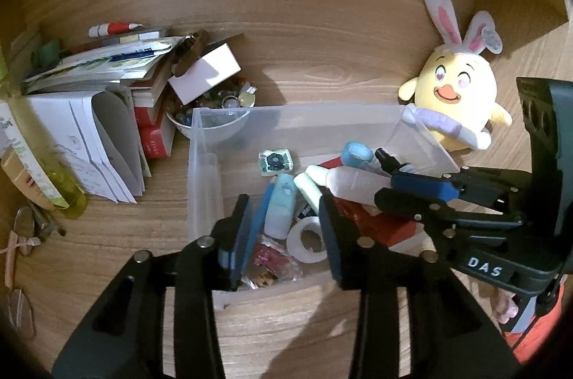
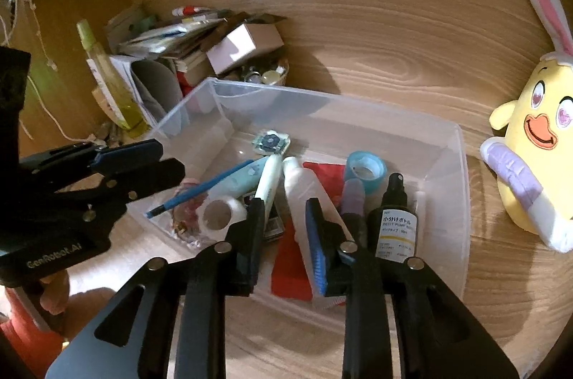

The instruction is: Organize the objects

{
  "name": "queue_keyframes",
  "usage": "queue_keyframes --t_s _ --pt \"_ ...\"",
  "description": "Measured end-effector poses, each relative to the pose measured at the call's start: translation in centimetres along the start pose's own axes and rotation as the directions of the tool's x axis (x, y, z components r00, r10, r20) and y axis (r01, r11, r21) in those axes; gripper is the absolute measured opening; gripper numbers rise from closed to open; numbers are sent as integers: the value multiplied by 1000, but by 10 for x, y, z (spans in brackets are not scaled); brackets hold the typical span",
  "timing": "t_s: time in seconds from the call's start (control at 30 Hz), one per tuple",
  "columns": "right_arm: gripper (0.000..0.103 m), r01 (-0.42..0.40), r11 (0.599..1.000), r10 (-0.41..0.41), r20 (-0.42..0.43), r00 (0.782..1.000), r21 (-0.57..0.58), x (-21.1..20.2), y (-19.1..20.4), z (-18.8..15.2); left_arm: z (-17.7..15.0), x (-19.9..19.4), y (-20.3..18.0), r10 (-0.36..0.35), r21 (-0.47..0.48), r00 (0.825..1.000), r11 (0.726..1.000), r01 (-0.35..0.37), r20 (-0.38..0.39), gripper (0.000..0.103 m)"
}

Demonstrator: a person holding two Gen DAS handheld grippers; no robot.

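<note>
A clear plastic bin (image 1: 200,164) (image 2: 462,185) on the wooden desk holds small items: a white tube (image 2: 304,196), a black pump bottle (image 2: 395,221), blue tape (image 2: 365,167), a white tape roll (image 1: 308,239) (image 2: 218,214), a blue pen (image 2: 200,189), a square badge (image 1: 275,162) and a red card (image 2: 290,271). My left gripper (image 1: 284,217) hovers open and empty over the bin's near end. My right gripper (image 2: 284,221) is open and empty above the white tube; it also shows in the left wrist view (image 1: 412,185).
A yellow plush chick with rabbit ears (image 1: 458,92) (image 2: 537,135) leans by the bin's right. A pile of papers, books and a white box (image 1: 107,99) and a bowl of trinkets (image 1: 218,106) stand left of it. A yellow-green bottle (image 2: 111,81) lies farther left.
</note>
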State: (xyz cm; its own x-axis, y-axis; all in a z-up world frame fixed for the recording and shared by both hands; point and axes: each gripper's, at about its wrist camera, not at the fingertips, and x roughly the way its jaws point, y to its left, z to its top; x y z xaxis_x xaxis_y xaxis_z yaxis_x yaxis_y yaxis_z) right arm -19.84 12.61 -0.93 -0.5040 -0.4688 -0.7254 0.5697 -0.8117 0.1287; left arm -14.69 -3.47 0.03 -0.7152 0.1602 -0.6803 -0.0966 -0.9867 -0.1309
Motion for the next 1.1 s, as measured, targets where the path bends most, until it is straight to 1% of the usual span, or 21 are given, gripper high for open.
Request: queue_keyframes --t_s 0.2,0.27,0.37,0.43,0.53,0.67,0.7,0.73,0.77,0.87,0.93,1.1 --pt "24 11 1000 -10 23 1000 -11 -22 2 -6 -3 -9 1 -5 -4 1000 1000 5 14 43" --pt "26 17 1000 -17 29 999 -13 -27 2 -8 -5 -12 2 -13 -10 1000 1000 13 21 50" --pt "33 22 1000 -21 45 999 -14 -36 2 -14 -8 -16 1 -13 -10 999 1000 13 36 56" --pt "42 32 999 -31 61 998 -17 -41 2 -17 -9 -19 1 -13 -10 999 1000 14 42 60" --pt "51 49 999 -47 85 995 -21 -48 4 -22 -13 -22 1 -14 -8 999 1000 15 51 67" --pt "59 74 997 -71 109 992 -25 -55 5 -27 -16 -28 -1 -10 0 997 1000 10 70 77" --pt "62 76 997 -72 113 991 -25 -56 5 -28 -17 -29 -1 -9 1 997 1000 9 72 78" --pt "67 79 997 -76 119 990 -24 -57 5 -29 -18 -29 -1 -9 2 997 1000 9 74 82" --pt "69 86 996 -83 126 989 -22 -59 5 -31 -19 -31 -1 -8 1 997 1000 8 79 86" --pt "76 99 995 -96 142 985 -18 -63 4 -35 -22 -35 -1 2 -4 995 1000 -1 97 92" --pt "82 105 994 -102 152 983 -13 -66 3 -38 -23 -36 0 7 -9 995 1000 -6 103 94" --pt "83 111 994 -109 158 981 -9 -69 1 -43 -28 -38 4 17 -23 993 1000 -15 116 95"
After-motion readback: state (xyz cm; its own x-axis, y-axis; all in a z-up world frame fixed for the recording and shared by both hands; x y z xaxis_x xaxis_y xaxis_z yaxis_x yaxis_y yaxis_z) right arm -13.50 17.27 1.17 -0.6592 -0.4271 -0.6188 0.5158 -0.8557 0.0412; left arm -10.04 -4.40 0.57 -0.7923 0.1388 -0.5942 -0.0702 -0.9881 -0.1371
